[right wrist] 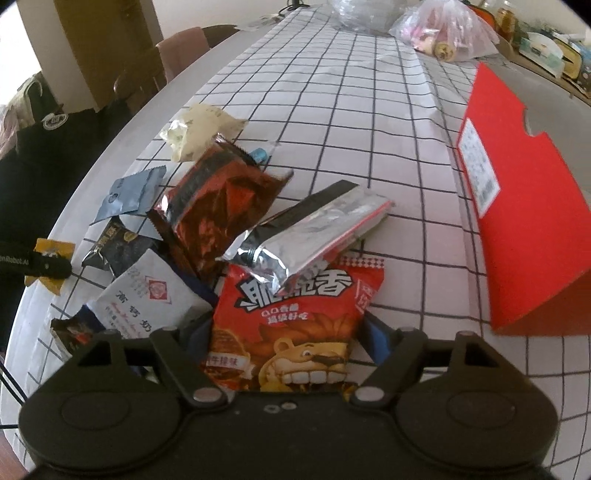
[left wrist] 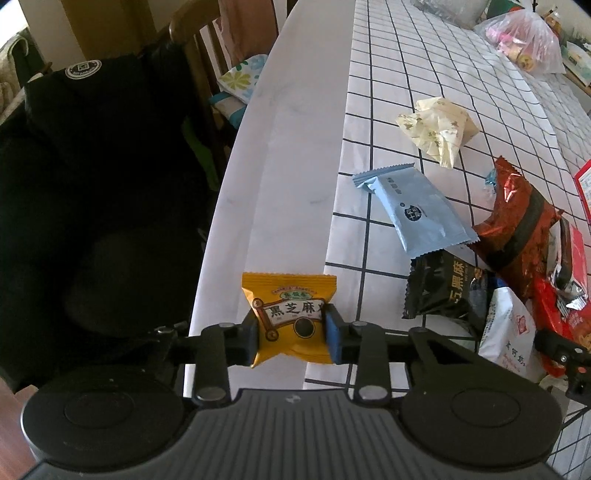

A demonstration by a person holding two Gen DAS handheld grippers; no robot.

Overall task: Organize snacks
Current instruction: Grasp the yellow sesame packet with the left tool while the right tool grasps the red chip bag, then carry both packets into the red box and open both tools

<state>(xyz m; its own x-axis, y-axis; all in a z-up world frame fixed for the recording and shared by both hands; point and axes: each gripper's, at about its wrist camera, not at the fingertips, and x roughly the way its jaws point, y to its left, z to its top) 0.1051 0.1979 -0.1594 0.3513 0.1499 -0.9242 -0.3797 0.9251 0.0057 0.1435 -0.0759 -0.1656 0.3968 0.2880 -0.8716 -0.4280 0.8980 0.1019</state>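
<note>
My left gripper [left wrist: 290, 334] is shut on a small yellow sesame snack packet [left wrist: 290, 314], held over the table's left edge; it also shows in the right wrist view [right wrist: 51, 254]. My right gripper [right wrist: 284, 339] straddles a red lion-print snack bag [right wrist: 295, 332], its blue pads at the bag's sides. A silver pouch [right wrist: 314, 232] lies on that bag. A brown-red foil bag [right wrist: 218, 199], a light blue packet [left wrist: 413, 210], a black packet [left wrist: 443, 288], a white packet [right wrist: 147, 299] and a cream wrapper [left wrist: 436, 127] lie clustered on the checked tablecloth [left wrist: 406, 74].
A red flat box [right wrist: 524, 206] lies at the right of the table. A clear plastic bag of goods [right wrist: 447, 33] sits at the far end. A chair draped with a black jacket [left wrist: 92, 166] stands beside the table's left edge.
</note>
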